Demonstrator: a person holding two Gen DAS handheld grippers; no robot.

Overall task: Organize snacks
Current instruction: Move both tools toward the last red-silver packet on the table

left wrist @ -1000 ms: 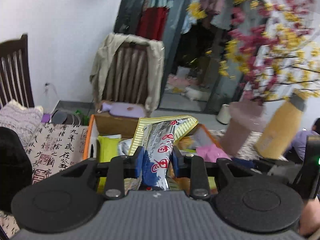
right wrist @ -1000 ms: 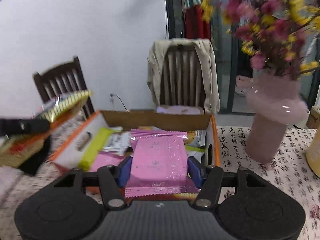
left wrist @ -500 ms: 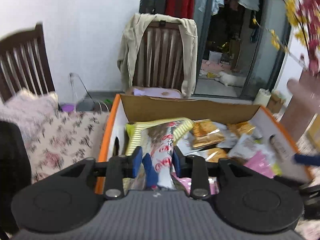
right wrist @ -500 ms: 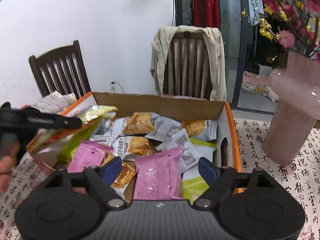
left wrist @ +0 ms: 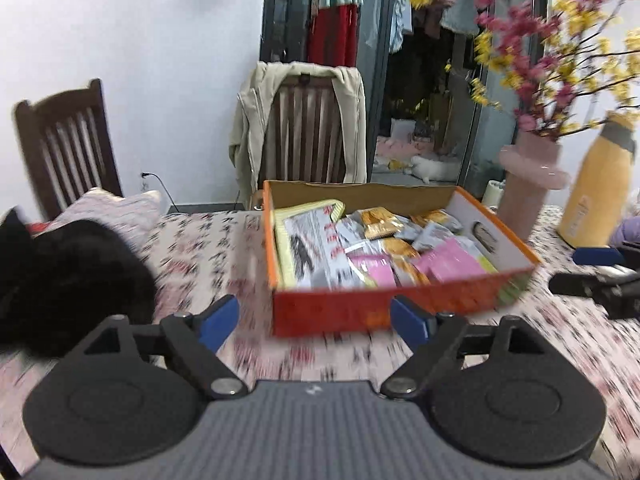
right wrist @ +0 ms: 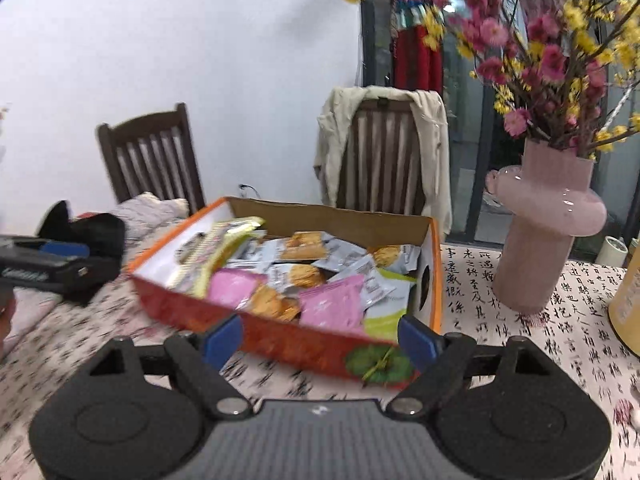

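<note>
An orange cardboard box (left wrist: pixel 344 312) sits on the table, full of snack packets; it also shows in the right wrist view (right wrist: pixel 280 340). A large silver and yellow striped bag (left wrist: pixel 308 248) lies at its left side (right wrist: pixel 212 256). Pink packets (left wrist: pixel 454 258) (right wrist: pixel 332 308) and orange cracker packets (left wrist: pixel 378 220) lie among the others. My left gripper (left wrist: pixel 314 318) is open and empty, just in front of the box. My right gripper (right wrist: pixel 320 338) is open and empty, before the box's near wall.
A pink vase (right wrist: pixel 544 232) with flowers and a yellow bottle (left wrist: pixel 592 188) stand right of the box. A black object (left wrist: pixel 60 276) lies at the left. Two wooden chairs (right wrist: pixel 152 156) stand behind the table, one draped with a beige jacket (left wrist: pixel 300 128).
My left gripper let go of the striped bag in the box, opened and pulled back. My right gripper dropped the pink packet into the box, opened and pulled back too.
</note>
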